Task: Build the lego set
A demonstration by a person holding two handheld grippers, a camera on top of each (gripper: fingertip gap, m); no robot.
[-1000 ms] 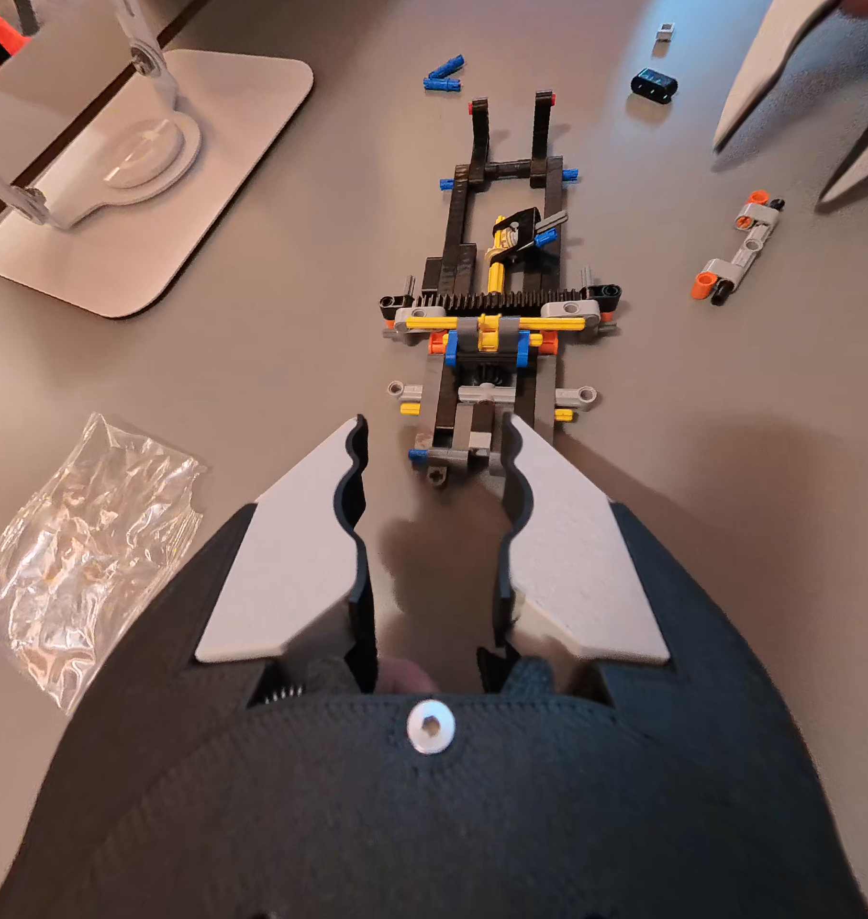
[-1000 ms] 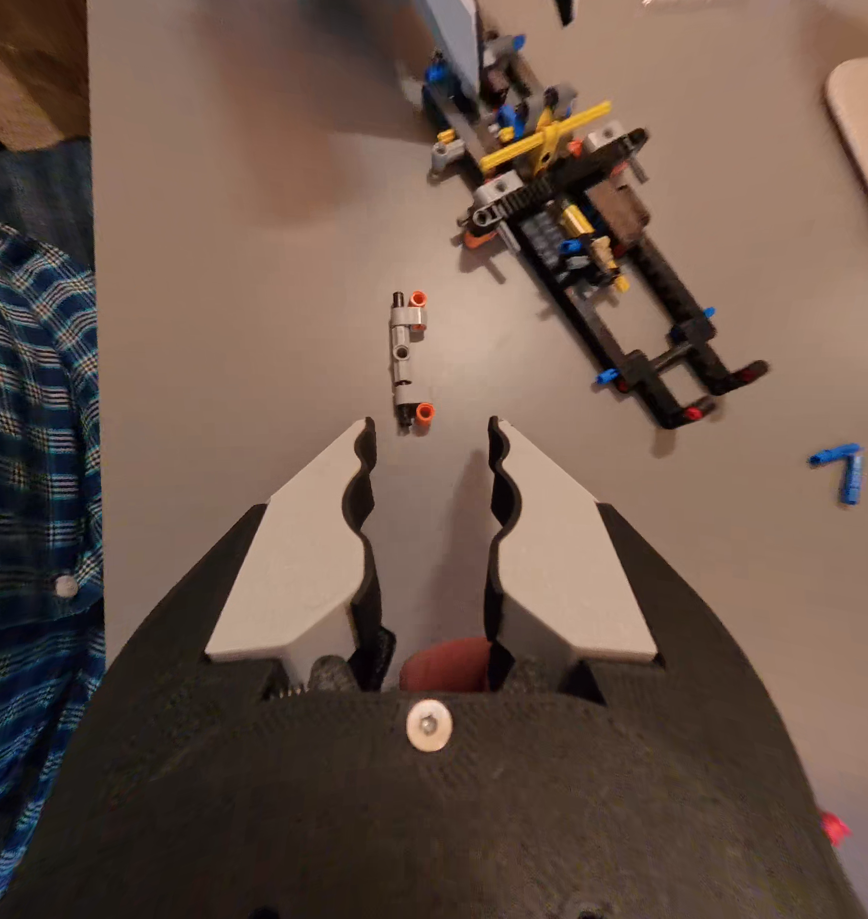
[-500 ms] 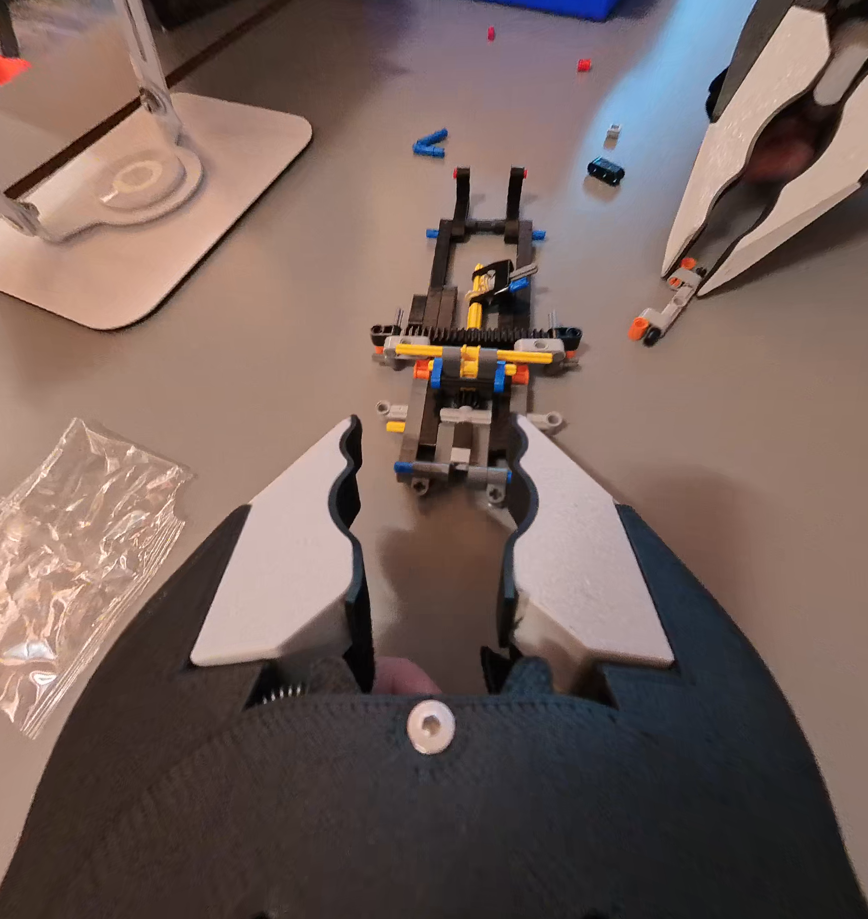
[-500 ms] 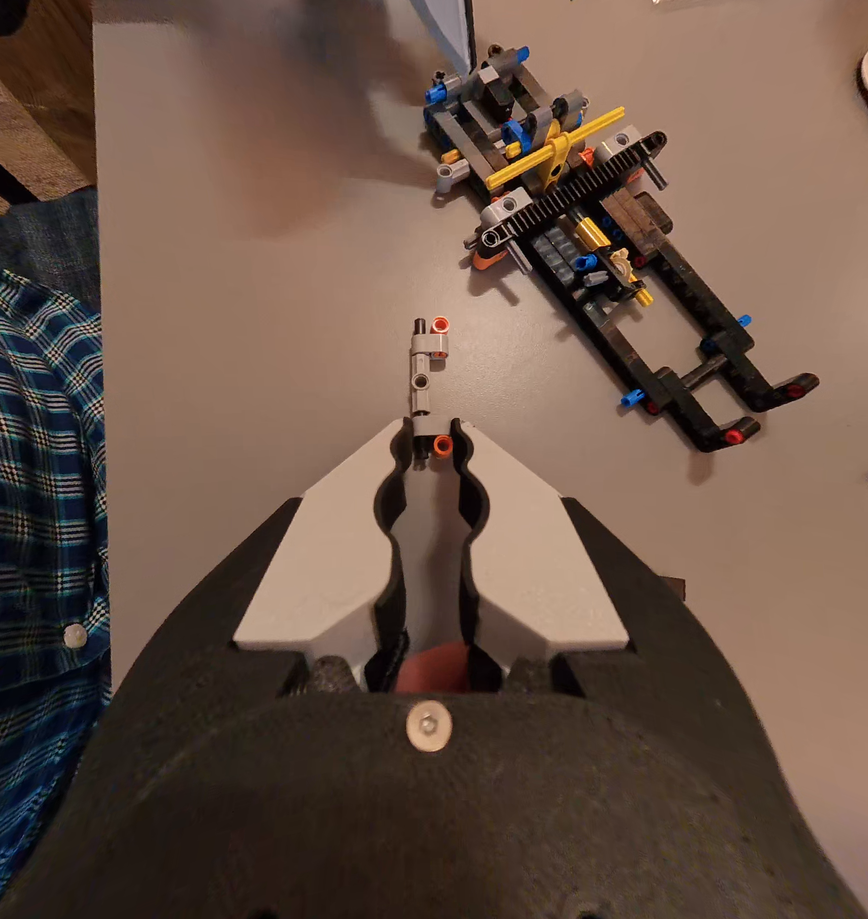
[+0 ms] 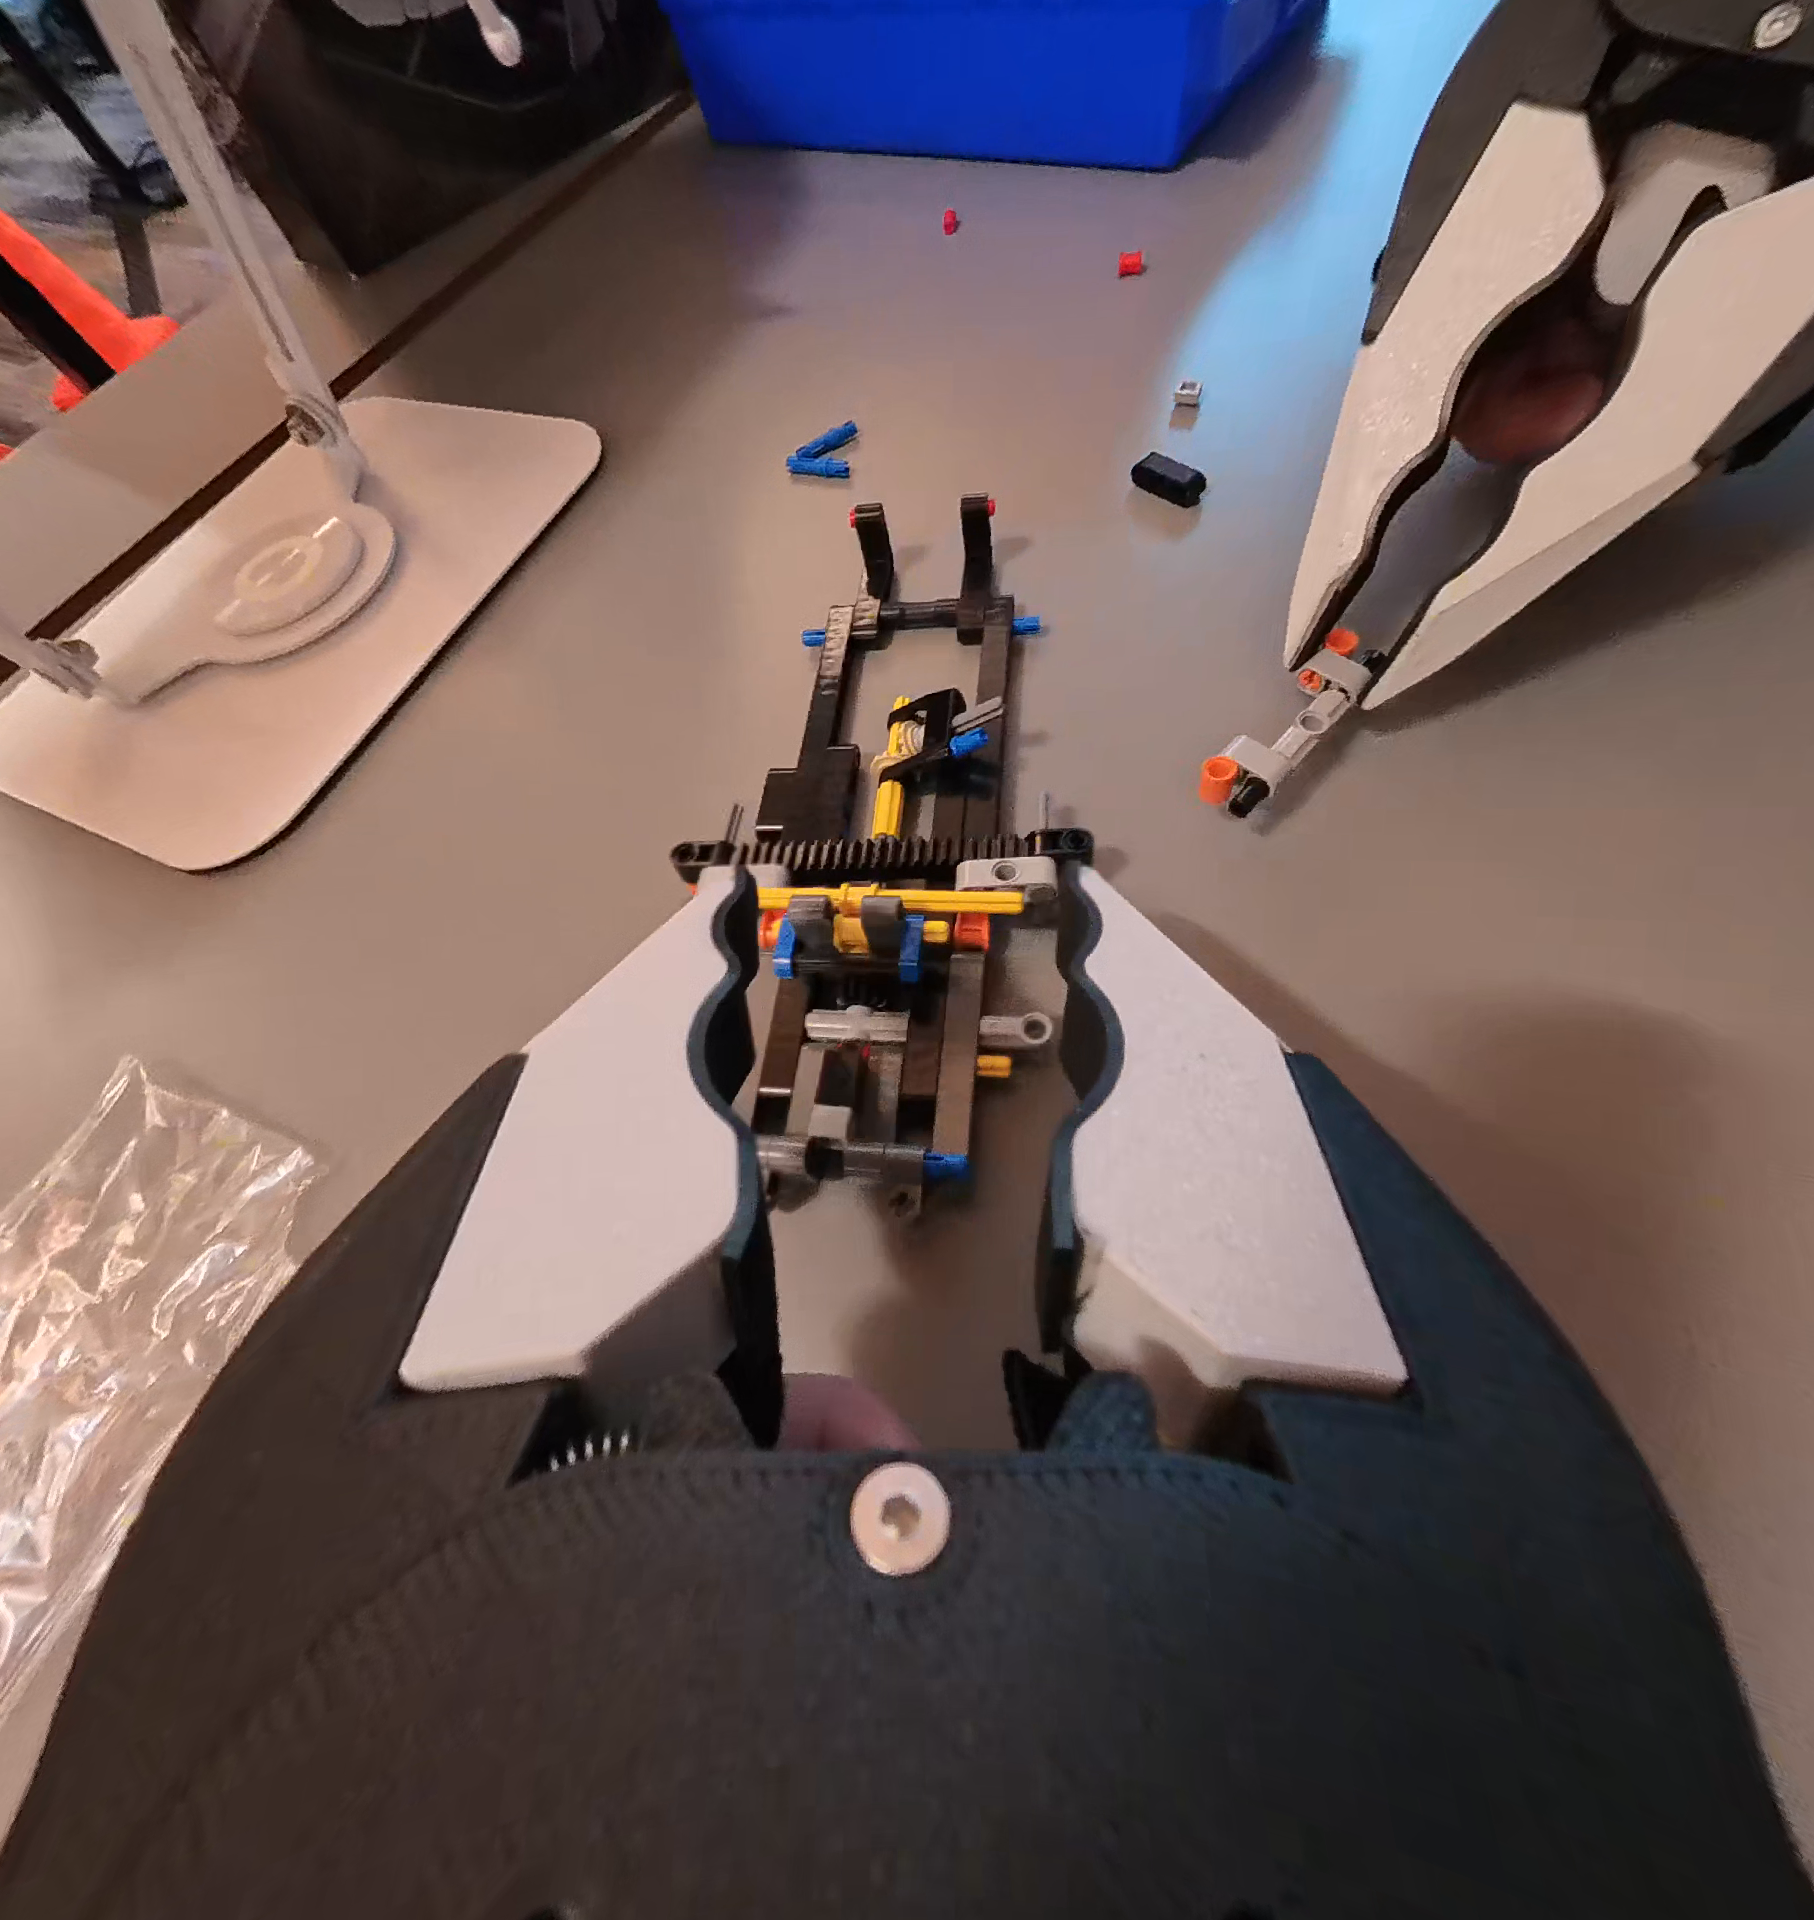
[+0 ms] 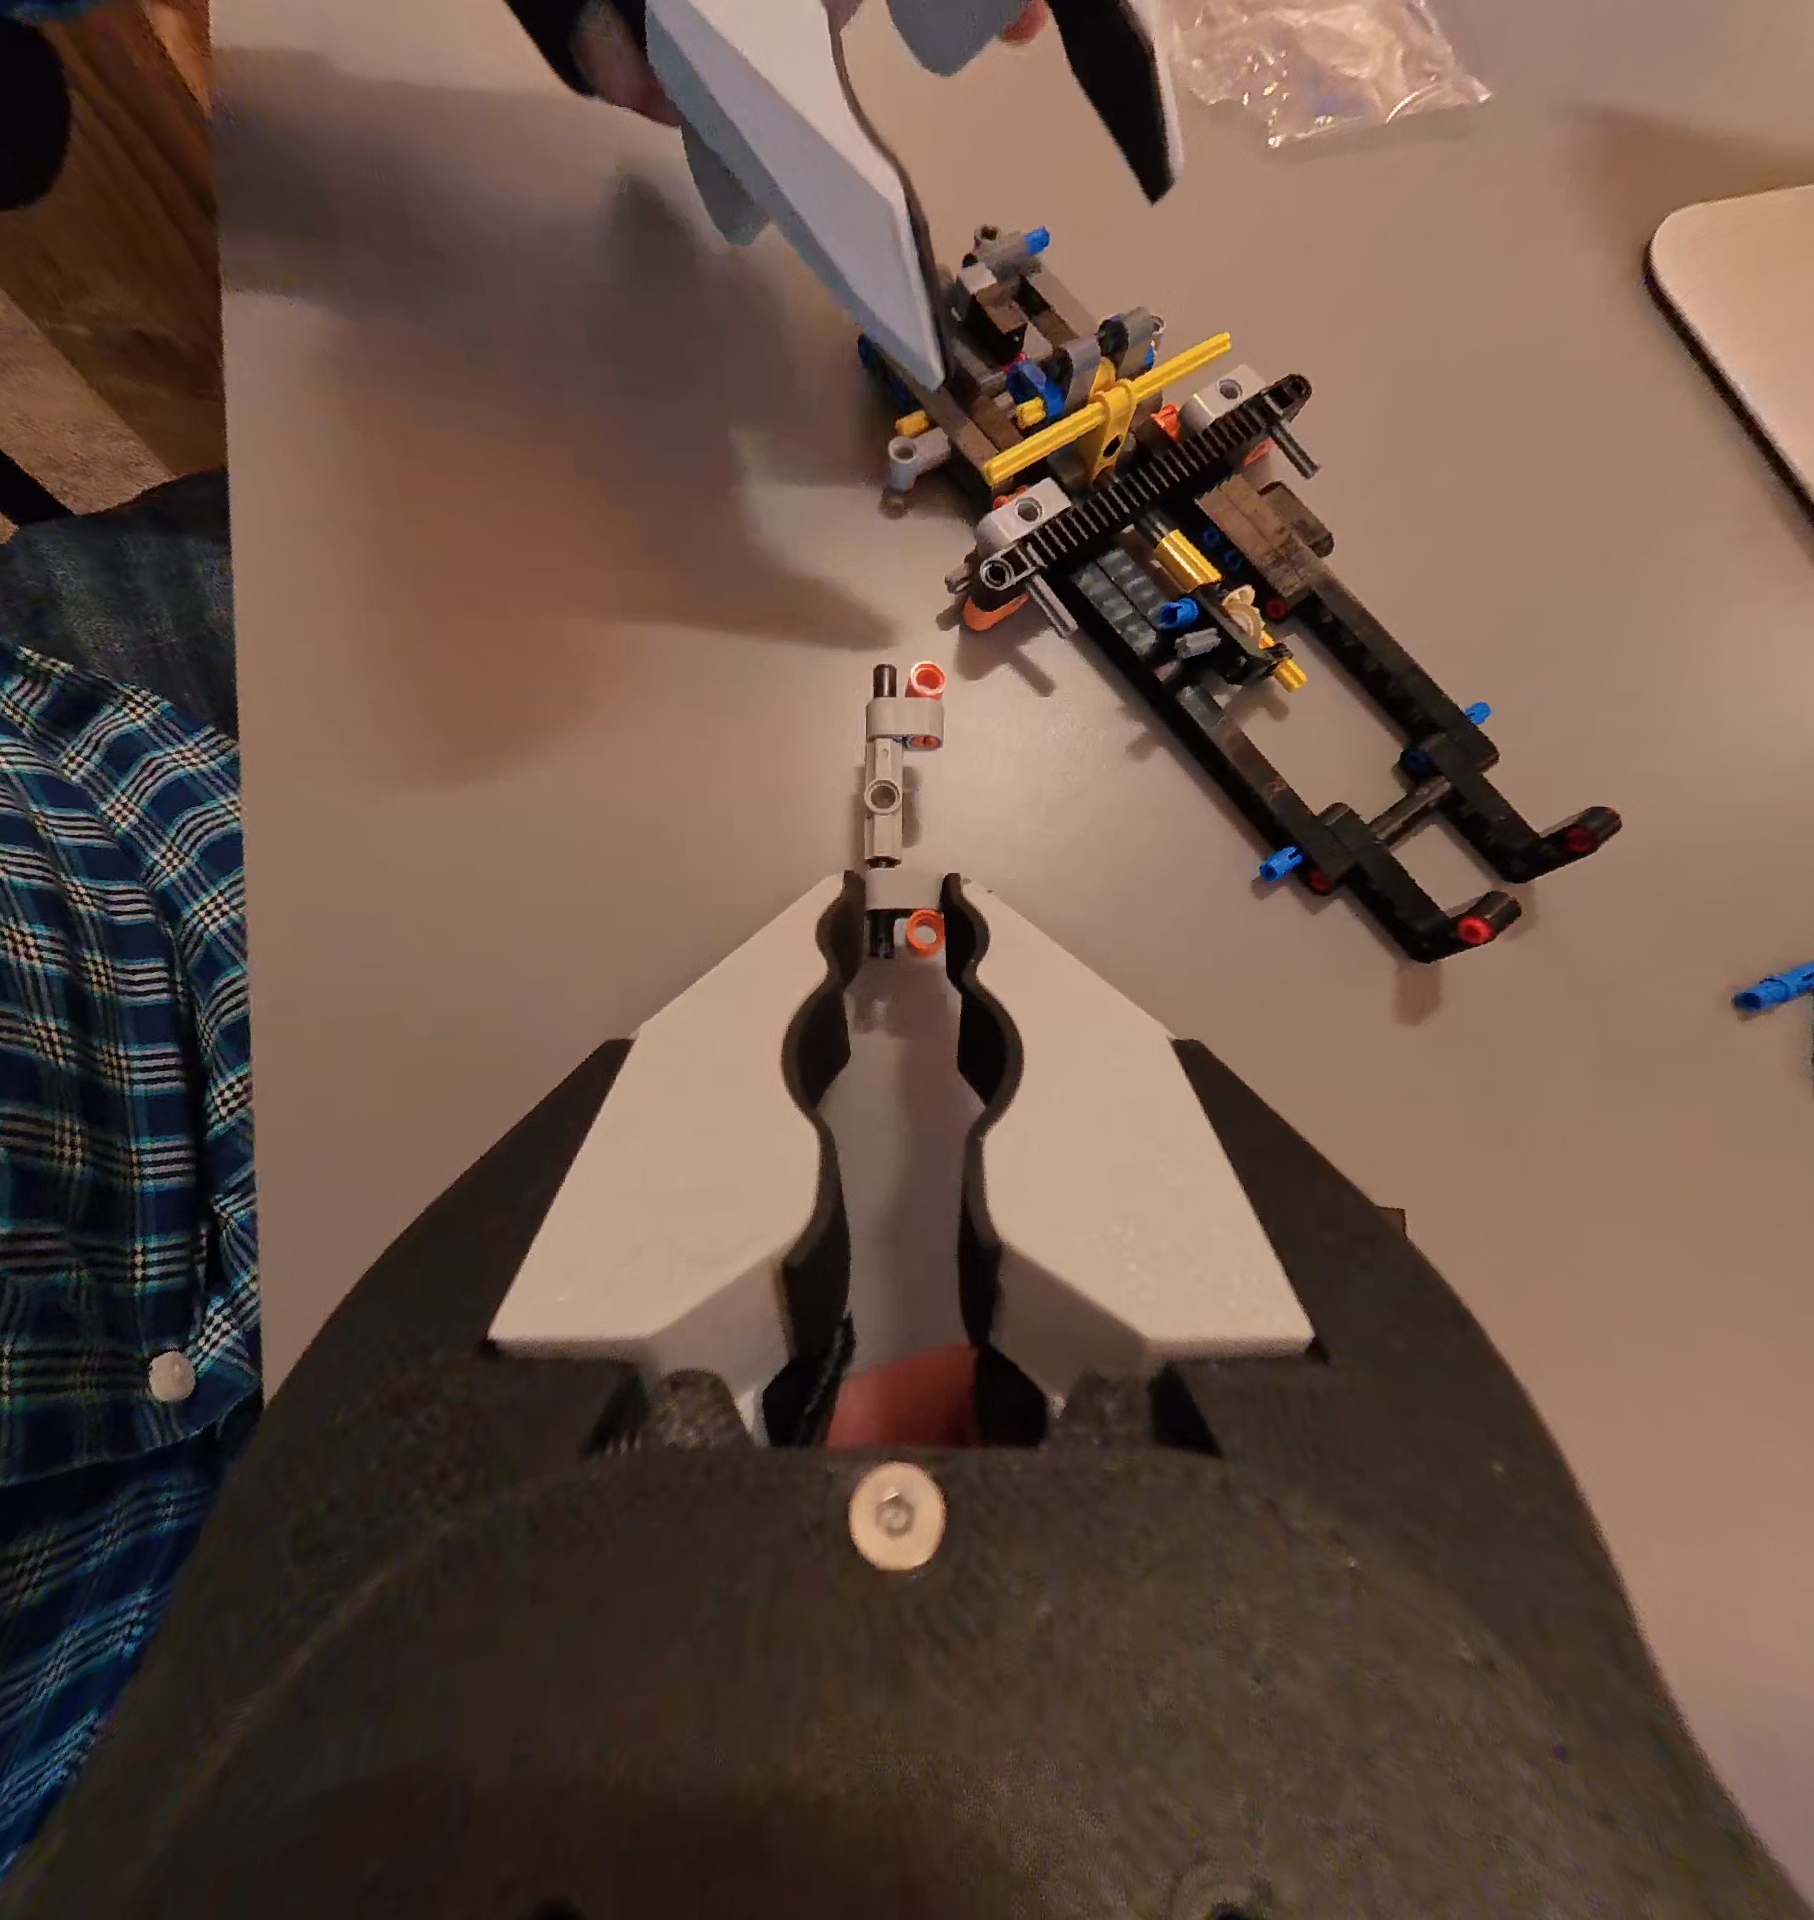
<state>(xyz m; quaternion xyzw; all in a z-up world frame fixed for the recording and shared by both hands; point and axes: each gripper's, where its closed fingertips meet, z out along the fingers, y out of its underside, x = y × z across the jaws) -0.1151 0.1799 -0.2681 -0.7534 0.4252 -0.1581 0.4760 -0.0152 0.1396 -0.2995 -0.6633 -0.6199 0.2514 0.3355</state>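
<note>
A long black lego chassis [image 5: 882, 854] with a toothed rack, yellow axles and blue pins lies on the grey table; it also shows in the right wrist view [image 6: 1194, 499]. My left gripper [image 5: 903, 894] is open, its fingers on either side of the chassis's near end. A small grey beam assembly with orange pins [image 6: 887, 795] lies to the chassis's right [image 5: 1287, 743]. My right gripper [image 6: 903, 904] is shut on its near end, low at the table. The right gripper also shows in the left wrist view [image 5: 1339, 675].
A clear plastic bag [image 5: 82, 1299] lies at left, a white stand base [image 5: 259, 623] behind it, and a blue bin [image 5: 986, 73] at the back. Loose blue pins [image 5: 820, 457], a black piece [image 5: 1168, 480] and red bits [image 5: 1129, 263] lie beyond the chassis. A plaid sleeve [image 6: 72, 1039] is at the table edge. My right gripper's tips are some 10 cm from the black piece [image 5: 1168, 480].
My left gripper moved forward until its open fingers came to either side of the chassis's near end. My right gripper moved up to the small grey assembly and closed on its end.
</note>
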